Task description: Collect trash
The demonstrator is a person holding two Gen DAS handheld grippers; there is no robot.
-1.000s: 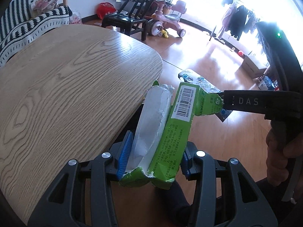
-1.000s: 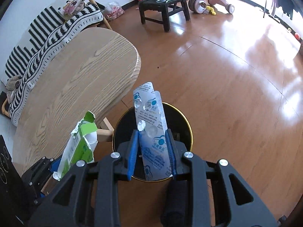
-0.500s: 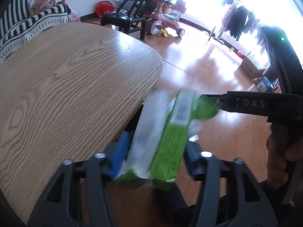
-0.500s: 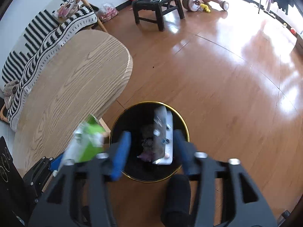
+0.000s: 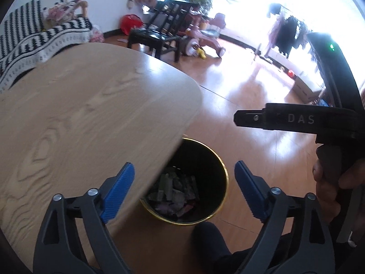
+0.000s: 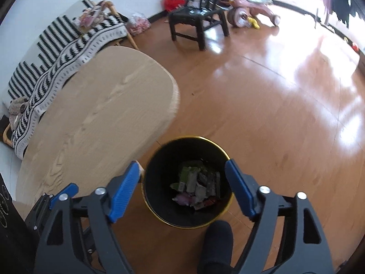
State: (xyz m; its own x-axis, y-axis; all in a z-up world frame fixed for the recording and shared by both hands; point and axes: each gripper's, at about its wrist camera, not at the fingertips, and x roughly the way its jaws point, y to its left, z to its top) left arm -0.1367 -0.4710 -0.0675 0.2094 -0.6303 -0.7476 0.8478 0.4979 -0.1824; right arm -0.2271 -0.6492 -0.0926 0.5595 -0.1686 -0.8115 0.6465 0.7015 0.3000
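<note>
A black trash bin with a gold rim (image 5: 224, 183) (image 6: 157, 214) stands on the wooden floor beside the table, directly below both grippers. Several wrappers lie inside it (image 5: 175, 194) (image 6: 196, 187), a green one among them. My left gripper (image 5: 184, 189) is open and empty above the bin and the table edge. My right gripper (image 6: 183, 188) is open and empty above the bin. The right gripper's black body (image 5: 296, 119) shows at the right of the left wrist view, with a hand on its handle.
A light wooden table (image 5: 79, 118) (image 6: 102, 118) sits left of the bin, its corner overhanging the rim. A black chair (image 6: 196, 18), a pink tricycle (image 6: 251, 11) and a striped sofa (image 6: 57, 45) stand farther off. A dark foot (image 6: 216, 239) is near the bin.
Both grippers opened. The green wrapper dropped from the left gripper and the white-and-blue packet from the right gripper, both into the bin.
</note>
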